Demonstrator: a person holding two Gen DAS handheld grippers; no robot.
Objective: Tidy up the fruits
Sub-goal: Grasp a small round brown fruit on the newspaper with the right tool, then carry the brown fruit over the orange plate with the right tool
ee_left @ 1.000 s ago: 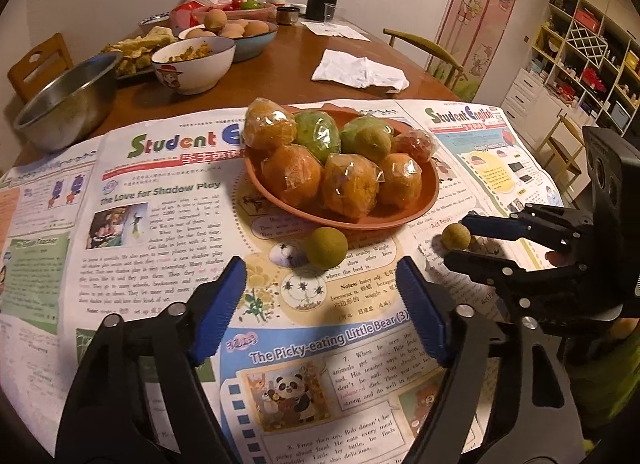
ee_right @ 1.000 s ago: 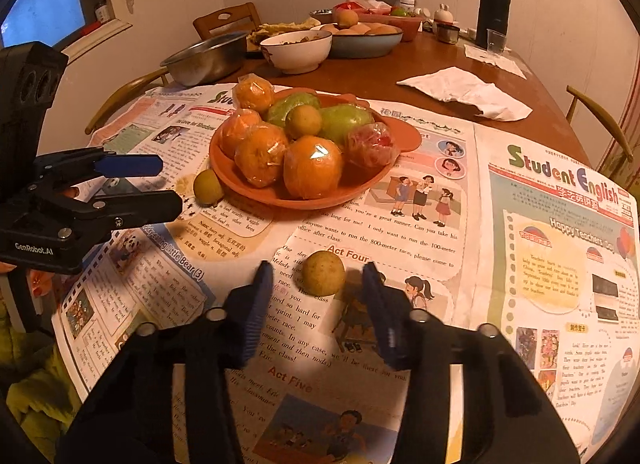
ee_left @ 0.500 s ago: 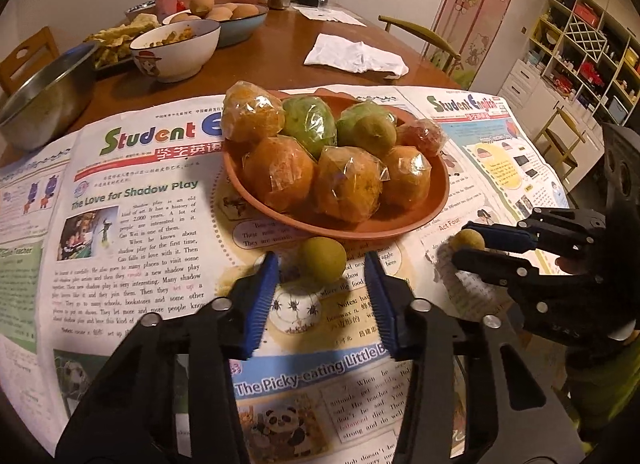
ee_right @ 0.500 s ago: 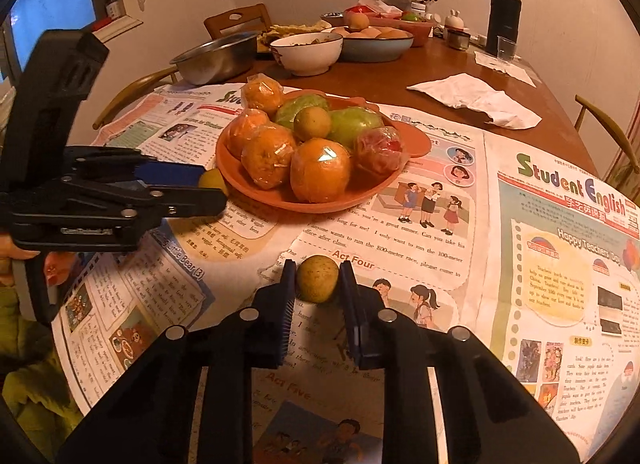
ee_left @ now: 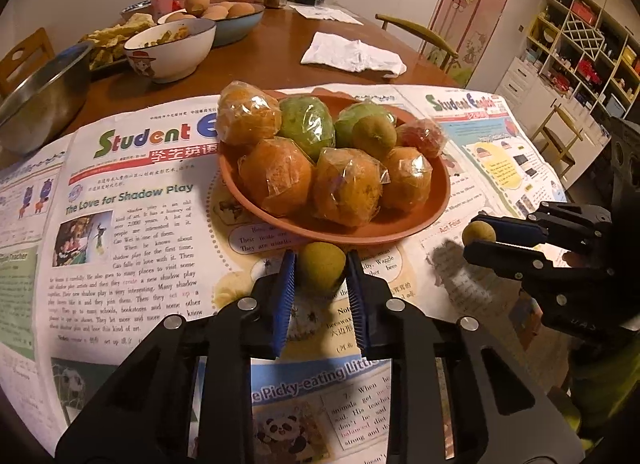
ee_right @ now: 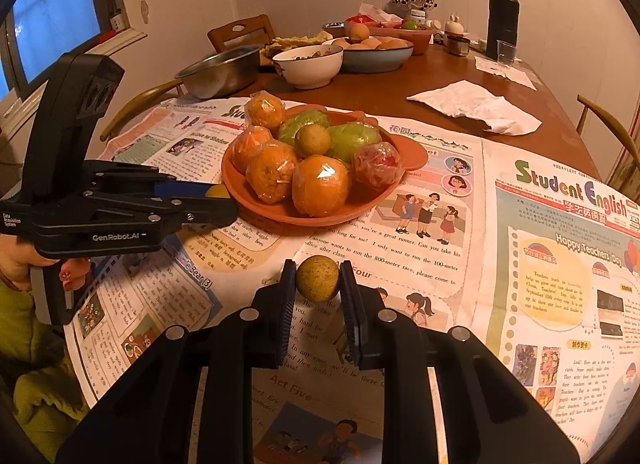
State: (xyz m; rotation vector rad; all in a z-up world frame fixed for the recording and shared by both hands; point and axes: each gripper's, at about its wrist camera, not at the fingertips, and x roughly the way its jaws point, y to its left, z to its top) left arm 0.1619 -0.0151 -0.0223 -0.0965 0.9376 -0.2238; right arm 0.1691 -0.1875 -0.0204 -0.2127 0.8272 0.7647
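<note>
An orange-brown plate (ee_left: 416, 220) (ee_right: 288, 214) on the newspaper holds several plastic-wrapped orange, green and red fruits plus one bare small brown-green fruit (ee_left: 374, 138) (ee_right: 312, 139). My left gripper (ee_left: 321, 270) is shut on a small round greenish fruit (ee_left: 322, 272) just in front of the plate's near rim. My right gripper (ee_right: 318, 278) is shut on another small round yellow-brown fruit (ee_right: 318, 279) over the newspaper, to the right of the plate. In the left wrist view the right gripper (ee_left: 480, 238) shows at the right with its fruit (ee_left: 478, 233). The left gripper (ee_right: 218, 204) appears at the left in the right wrist view.
Newspaper sheets (ee_left: 132, 204) (ee_right: 540, 244) cover the near half of the round wooden table (ee_left: 260, 60). Farther back stand a steel bowl (ee_left: 36, 92), a white bowl (ee_left: 172, 48), a blue bowl of eggs (ee_right: 376, 52), a crumpled napkin (ee_right: 476, 106) and a black flask (ee_right: 502, 24). Chairs ring the table.
Both grippers went from open around their small fruits to shut on them. The left gripper moved forward to its fruit by the plate; the right closed first.
</note>
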